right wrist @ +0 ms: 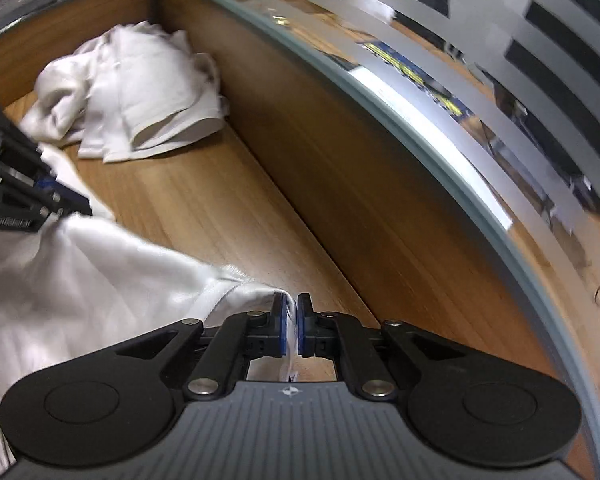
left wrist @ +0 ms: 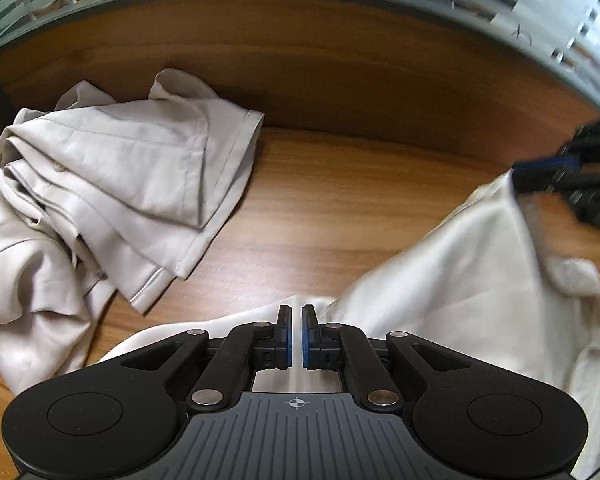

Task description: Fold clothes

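Both grippers pinch 1 pale garment
Left gripper (left wrist: pixel 296 334) and right gripper (right wrist: pixel 291 330) clamp smooth white cloth (left wrist: pixel 452 264) above the wood-grain table (left wrist: pixel 340 208); a crumpled beige shirt (left wrist: pixel 112 184) lies upper left.

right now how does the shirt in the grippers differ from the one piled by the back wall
The held shirt is stretched between the left gripper and right gripper; the piled shirt lies crumpled and untouched on the table. The held one sits nearer, the piled one by the partition. Both are pale cloth.
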`<act>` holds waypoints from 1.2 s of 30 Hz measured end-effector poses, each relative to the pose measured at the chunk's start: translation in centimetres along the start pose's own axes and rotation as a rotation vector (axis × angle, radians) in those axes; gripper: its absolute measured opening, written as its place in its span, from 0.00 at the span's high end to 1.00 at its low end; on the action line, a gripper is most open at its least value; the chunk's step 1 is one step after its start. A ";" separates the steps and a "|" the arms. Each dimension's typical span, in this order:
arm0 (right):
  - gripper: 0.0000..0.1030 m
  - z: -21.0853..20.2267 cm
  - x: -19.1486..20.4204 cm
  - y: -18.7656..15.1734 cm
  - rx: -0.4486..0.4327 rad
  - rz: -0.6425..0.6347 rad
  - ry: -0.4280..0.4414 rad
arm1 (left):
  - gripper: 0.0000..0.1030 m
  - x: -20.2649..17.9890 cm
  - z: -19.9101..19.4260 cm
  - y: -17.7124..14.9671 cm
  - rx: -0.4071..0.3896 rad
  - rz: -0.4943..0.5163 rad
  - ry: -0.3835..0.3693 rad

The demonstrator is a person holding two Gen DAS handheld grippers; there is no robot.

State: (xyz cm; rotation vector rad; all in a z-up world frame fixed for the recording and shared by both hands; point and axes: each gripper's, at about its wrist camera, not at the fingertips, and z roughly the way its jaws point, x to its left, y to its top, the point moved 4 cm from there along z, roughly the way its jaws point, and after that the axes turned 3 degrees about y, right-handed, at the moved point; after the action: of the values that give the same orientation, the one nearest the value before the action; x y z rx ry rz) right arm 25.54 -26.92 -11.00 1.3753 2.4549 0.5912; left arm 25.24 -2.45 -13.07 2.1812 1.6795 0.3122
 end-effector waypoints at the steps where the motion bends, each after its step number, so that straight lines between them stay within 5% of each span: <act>1: 0.93 0.0 -0.2 -0.1 0.007 0.015 0.004 | 0.94 -0.3 -0.4 0.3 -0.007 0.003 -0.008; 4: 0.79 -0.3 -0.4 -0.6 0.027 0.056 0.015 | 0.93 -1.5 -1.4 1.1 -0.018 0.023 -0.034; 17: 0.70 -3.9 -0.3 -6.7 0.063 0.244 0.030 | 0.57 -9.6 0.8 2.4 0.051 0.058 -0.194; 21: 0.70 -4.2 0.6 -8.8 0.066 0.299 0.046 | 0.56 -10.3 2.9 2.1 0.108 0.018 -0.204; 24: 0.68 -4.4 1.3 -10.0 0.059 0.345 0.064 | 0.68 -10.3 4.2 1.7 0.145 -0.014 -0.206; 25: 0.67 -4.3 1.5 -10.2 0.056 0.357 0.071 | 0.89 -10.2 4.5 1.5 0.149 -0.025 -0.216; 26: 0.67 -4.3 1.7 -10.4 0.053 0.368 0.079 | 0.96 -10.1 4.6 1.4 0.152 -0.037 -0.229; 36: 0.67 -3.0 2.2 -10.6 -0.019 0.506 0.198 | 0.96 -6.7 4.7 1.6 0.126 -0.311 -0.496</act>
State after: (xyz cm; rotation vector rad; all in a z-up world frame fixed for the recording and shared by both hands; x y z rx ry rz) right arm 15.18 -30.66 -13.42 2.0344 2.2253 0.8931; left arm 26.68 -9.97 -16.36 1.8310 1.7319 -0.3962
